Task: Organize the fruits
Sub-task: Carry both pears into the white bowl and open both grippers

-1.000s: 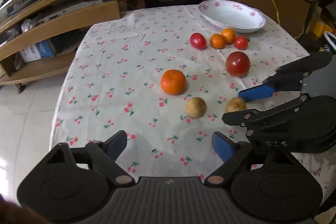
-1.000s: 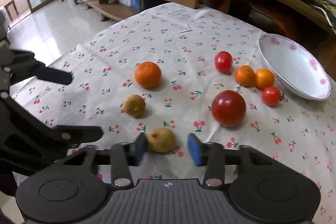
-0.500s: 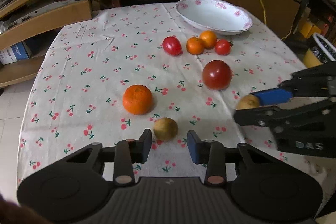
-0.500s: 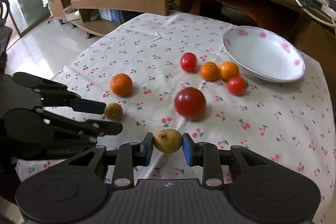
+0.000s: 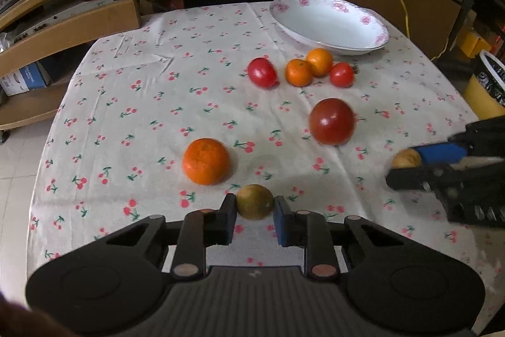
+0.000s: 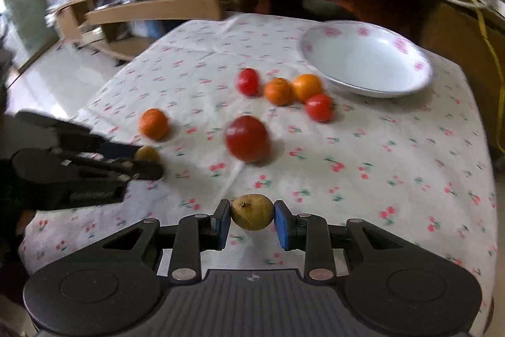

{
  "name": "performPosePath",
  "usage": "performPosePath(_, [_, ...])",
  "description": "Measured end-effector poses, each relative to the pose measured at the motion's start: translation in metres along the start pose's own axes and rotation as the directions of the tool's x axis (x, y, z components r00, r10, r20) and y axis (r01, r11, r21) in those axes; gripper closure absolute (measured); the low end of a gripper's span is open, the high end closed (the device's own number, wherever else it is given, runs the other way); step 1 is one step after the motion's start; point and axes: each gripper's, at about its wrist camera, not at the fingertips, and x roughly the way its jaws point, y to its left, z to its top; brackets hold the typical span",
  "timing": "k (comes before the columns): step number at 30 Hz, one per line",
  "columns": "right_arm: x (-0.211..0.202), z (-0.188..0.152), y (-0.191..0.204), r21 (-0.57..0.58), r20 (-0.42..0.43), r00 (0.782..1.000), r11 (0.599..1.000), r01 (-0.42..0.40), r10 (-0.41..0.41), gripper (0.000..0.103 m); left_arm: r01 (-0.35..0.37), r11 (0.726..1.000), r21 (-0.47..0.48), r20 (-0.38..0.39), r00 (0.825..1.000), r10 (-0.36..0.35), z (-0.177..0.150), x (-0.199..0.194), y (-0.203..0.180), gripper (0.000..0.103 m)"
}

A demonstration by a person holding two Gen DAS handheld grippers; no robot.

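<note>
A cherry-print tablecloth (image 5: pixel 132 103) covers the table, a low wooden TV stand (image 5: pixel 79 30) behind it, and from the left wrist view the left gripper (image 5: pixel 255 212) has its blue pads closed in against a brownish-green fruit (image 5: pixel 254 200) at the near edge; whether it is off the cloth, I can't tell. Just ahead sits a big orange (image 5: pixel 206 160), further right a large red tomato (image 5: pixel 332 125), and off to the right the right gripper (image 5: pixel 410 161) pinches a yellowish fruit (image 5: pixel 405 158). The white floral bowl (image 5: pixel 331 21) at the far end is empty, with two small oranges and two small tomatoes clustered just in front of it. The risk here, I'd say: round, smooth fruit held only at its sides could squirt out and roll off the near edge. Over to the right wrist view, where that gripper (image 6: pixel 252 218) is clamped on its tan fruit (image 6: pixel 252 211), which looks clear of the cloth. The bowl (image 6: pixel 416 65) is bare here too. The picture is blurred, and a quick swing could clip the big tomato (image 6: pixel 247 138) or loosen the hold.
</note>
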Motion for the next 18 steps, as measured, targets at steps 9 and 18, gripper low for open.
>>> performPosePath(9, [-0.010, 0.032, -0.022, 0.054, 0.080, 0.996, 0.998, 0.037, -0.041, 0.074, 0.091, 0.996, 0.016, 0.080, 0.993, -0.092, 0.052, -0.012, -0.027, 0.072])
performPosePath(18, [0.018, 0.086, -0.054, 0.048, 0.119, 0.986, 0.992, 0.114, -0.119, 0.074, 0.116, 0.992, 0.044, 0.135, 0.983, -0.121, 0.124, 0.027, -0.033, 0.073])
